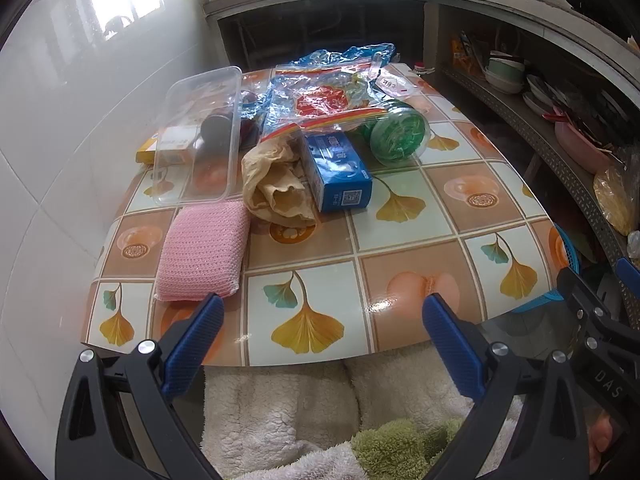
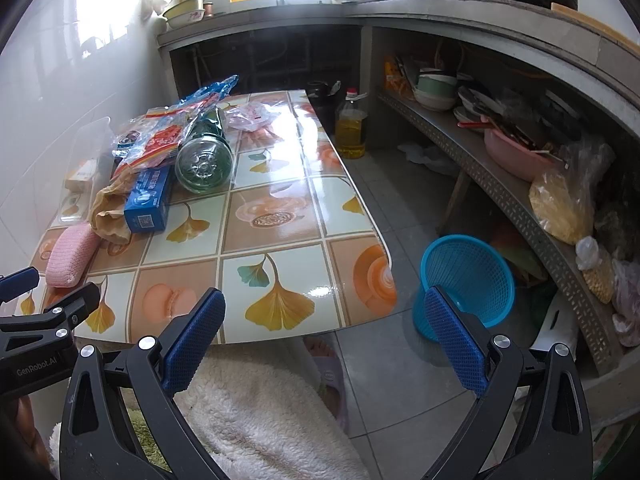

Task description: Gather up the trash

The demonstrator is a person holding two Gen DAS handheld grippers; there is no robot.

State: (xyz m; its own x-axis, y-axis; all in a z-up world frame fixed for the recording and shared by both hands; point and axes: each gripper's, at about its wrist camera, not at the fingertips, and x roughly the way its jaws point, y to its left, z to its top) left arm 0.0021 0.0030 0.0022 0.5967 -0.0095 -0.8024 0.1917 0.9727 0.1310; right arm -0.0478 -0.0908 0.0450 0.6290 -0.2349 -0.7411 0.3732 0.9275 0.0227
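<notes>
Right now both hand-held grippers, the left hand-held gripper (image 1: 322, 320) and the right hand-held gripper (image 2: 324, 316), have their jaws wide apart and hold nothing. The crumpled brown paper bag (image 1: 276, 184) lies on the tabletop (image 1: 400, 240), touching the left side of the blue box (image 1: 340, 172). It looks light, soft and crinkly, so pinching a raised fold near its open end should work. The blue basket (image 2: 468, 276) stands on the floor, well right of the blue box.
</notes>
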